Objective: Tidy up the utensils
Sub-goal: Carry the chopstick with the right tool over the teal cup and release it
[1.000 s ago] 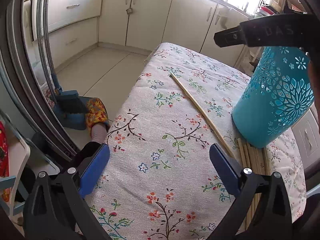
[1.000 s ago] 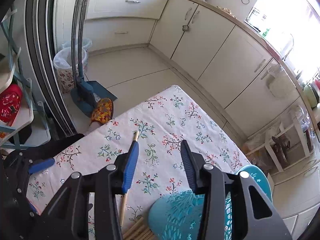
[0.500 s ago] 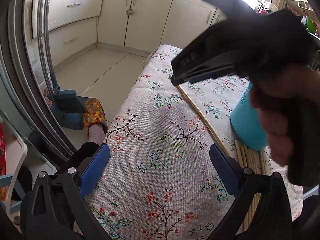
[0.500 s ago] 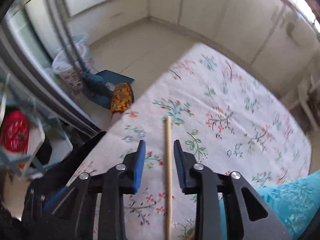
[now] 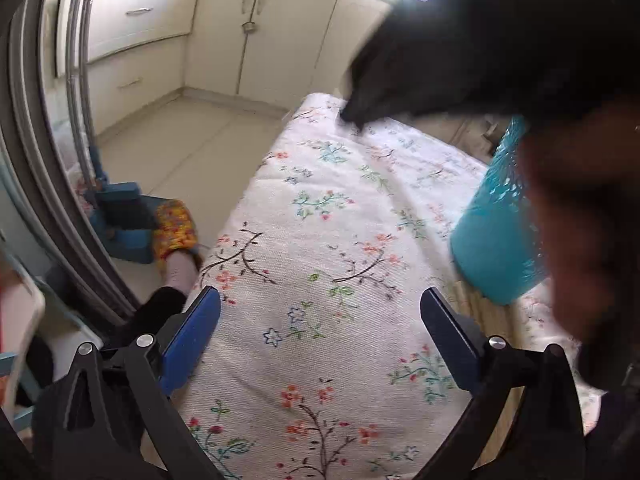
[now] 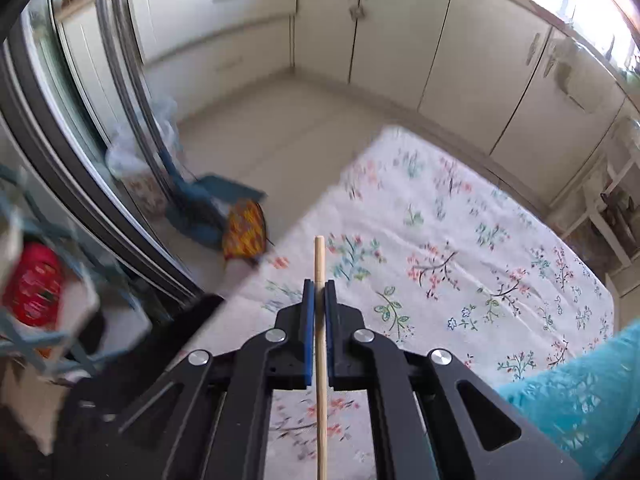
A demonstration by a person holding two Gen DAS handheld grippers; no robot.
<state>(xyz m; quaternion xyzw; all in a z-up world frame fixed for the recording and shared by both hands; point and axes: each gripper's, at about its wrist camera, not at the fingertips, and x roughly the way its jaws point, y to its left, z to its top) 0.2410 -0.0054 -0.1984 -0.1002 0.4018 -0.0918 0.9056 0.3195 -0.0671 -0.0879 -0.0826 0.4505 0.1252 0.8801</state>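
Note:
A single wooden chopstick (image 6: 319, 256) sits between the blue pads of my right gripper (image 6: 319, 286). The jaws are closing tight on it, and its tip pokes out past the fingertips above the floral tablecloth (image 6: 460, 240). The teal perforated utensil holder (image 6: 572, 392) stands at the lower right of that view. In the left wrist view the holder (image 5: 496, 248) stands on the cloth (image 5: 340, 220), partly behind a blurred hand (image 5: 580, 240) and the dark right gripper body (image 5: 480, 48). Several more chopsticks (image 5: 472, 312) lie by its base. My left gripper (image 5: 320, 312) hovers open over bare cloth.
The table's left edge drops to the floor, where a foot in a patterned slipper (image 5: 176, 232) and a blue dustpan (image 5: 120, 216) sit. A fridge door with a long steel handle (image 5: 80, 80) is at the left. Cream cabinets (image 6: 400, 40) line the back.
My right gripper came down over the lone chopstick and shut on it. It and the hand now fill the upper right of the left wrist view. The left gripper stayed put.

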